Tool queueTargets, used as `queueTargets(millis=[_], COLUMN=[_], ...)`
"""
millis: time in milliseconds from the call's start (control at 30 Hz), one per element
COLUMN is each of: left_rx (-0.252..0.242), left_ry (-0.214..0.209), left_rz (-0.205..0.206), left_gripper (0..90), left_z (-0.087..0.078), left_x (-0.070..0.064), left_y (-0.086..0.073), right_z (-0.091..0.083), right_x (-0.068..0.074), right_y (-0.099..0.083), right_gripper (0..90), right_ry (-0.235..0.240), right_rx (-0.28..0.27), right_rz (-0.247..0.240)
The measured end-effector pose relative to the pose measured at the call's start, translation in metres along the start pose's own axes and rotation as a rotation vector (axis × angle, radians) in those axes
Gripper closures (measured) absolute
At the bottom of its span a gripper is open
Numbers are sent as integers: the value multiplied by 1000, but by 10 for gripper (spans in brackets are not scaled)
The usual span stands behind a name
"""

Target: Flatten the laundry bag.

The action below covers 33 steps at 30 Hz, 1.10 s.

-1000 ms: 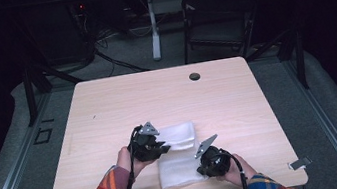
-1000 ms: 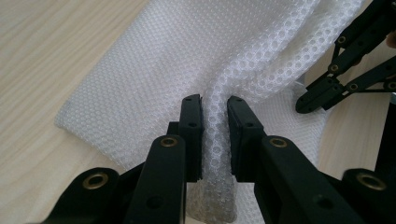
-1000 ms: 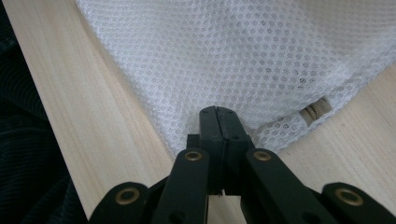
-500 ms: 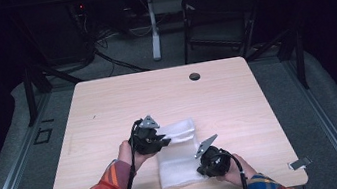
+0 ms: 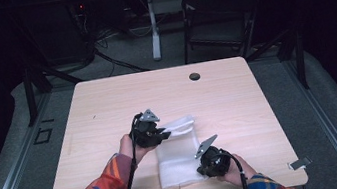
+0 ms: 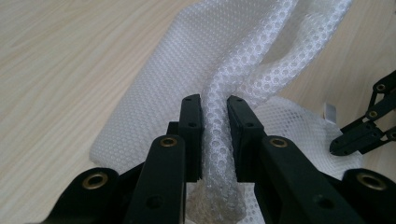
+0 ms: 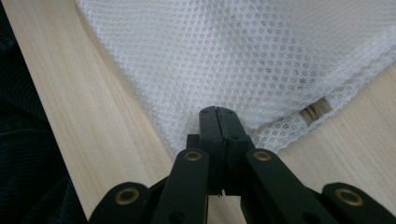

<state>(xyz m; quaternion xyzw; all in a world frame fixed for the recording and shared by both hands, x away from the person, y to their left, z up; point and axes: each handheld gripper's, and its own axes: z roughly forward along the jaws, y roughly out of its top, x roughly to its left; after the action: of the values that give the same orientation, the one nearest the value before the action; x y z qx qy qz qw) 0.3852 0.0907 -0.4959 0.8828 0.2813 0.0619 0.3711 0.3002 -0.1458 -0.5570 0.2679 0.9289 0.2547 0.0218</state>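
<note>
With the white mesh laundry bag (image 5: 178, 156) lying near the table's (image 5: 108, 108) front edge, the left gripper (image 6: 215, 126) pinching a bunched fold and the right gripper (image 7: 218, 122) clamped tight on its corner, opposing pulls could slip the slick mesh free.

Both hands forward, each with a gripper clamped tight.

The left gripper (image 5: 166, 134) is raised off the tabletop, fingers (image 6: 192, 135) pinched with a narrow gap between them; the right gripper (image 5: 202, 169) sits low near the front edge, fingers (image 7: 210, 125) pressed fully together, sleeves patterned.
</note>
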Motion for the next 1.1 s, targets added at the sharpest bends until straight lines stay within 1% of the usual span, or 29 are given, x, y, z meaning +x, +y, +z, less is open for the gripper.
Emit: queueTargets(millis=[33,100,133,267,367,400,433,467,533,567,733,833,867,900,1100], left_rx=[-9,-10,-17,-14,-11,-10,-15,-14,-10,-13,-3,0,-4,-3,-7], left_ry=[1,5,8,17,14,18,15,18,23,23,35,40,40,41,49], left_rz=[-6,-5,-11,-3,0,-3,-7,-10,-8,-14,-16,-28,-32,-36,-40], left_gripper=[777,777,777,777,777,777,777,777,777,777,777,777,777,777,778], left_z=[0,0,1,3,6,7,8,9,11,12,18,22,24,25,27], left_x=[2,4,5,10,13,13,14,15,18,19,26,32,33,35,40], left_y=[1,3,3,6,9,10,11,12,13,14,16,17,17,17,21], right_z=[0,0,0,0,0,0,0,0,1,0,0,0,0,1,0], right_x=[0,0,0,0,0,0,0,0,0,0,1,0,0,0,0], right_y=[0,0,0,0,0,0,0,0,-1,0,0,0,0,0,0], right_gripper=[900,900,900,900,900,900,900,900,900,900,900,900,900,900,900], right_ry=[0,1,1,4,-3,2,-1,-4,8,0,-5,-3,-5,-6,-5], right_rx=[0,1,1,0,-2,1,-4,4,-16,-3,6,0,-4,-10,-5], right_rz=[0,1,1,4,6,4,9,3,17,10,1,5,-4,2,-3])
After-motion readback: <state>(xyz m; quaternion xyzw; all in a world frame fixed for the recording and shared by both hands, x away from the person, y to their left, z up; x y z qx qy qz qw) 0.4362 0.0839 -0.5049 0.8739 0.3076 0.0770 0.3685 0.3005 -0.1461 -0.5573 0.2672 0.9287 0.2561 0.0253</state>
